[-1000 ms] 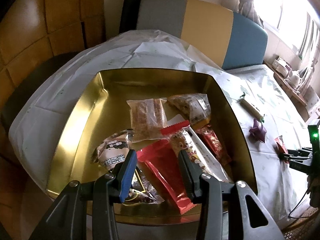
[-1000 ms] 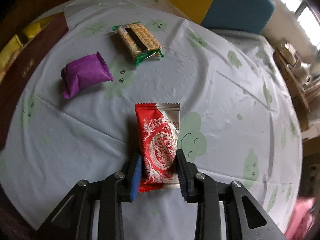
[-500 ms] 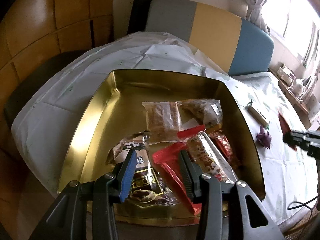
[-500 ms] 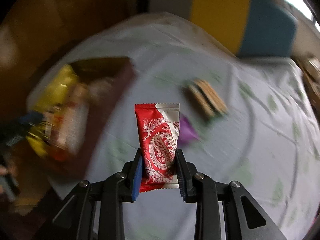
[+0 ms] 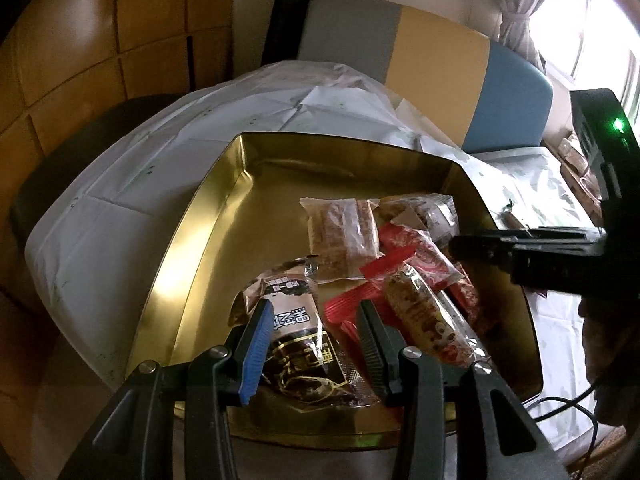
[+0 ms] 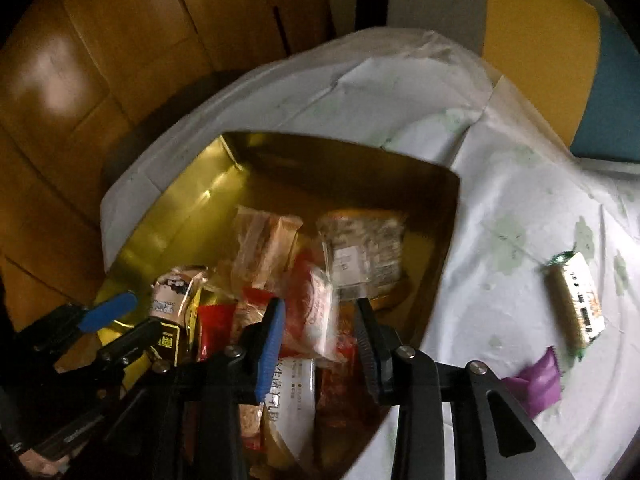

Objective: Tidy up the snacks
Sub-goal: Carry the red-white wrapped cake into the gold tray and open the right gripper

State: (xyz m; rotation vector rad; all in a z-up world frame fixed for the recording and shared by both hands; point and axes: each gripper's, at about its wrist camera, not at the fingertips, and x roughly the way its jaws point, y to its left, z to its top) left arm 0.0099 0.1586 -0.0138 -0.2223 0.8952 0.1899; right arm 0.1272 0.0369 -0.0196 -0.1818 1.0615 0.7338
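Right gripper (image 6: 320, 336), shut on red packet (image 6: 310, 316) on tablecloth a second ago, now spread, packet dropped near tin (image 6: 168, 216) right edge. Left gripper (image 5: 310, 340) open, empty. Two snacks remain outside.

Both views close above tray (image 5: 188, 240)

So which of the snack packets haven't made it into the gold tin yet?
Two: the green-ended cracker packet and the small purple packet, both lying on the white tablecloth right of the gold tin. All others are piled inside it.
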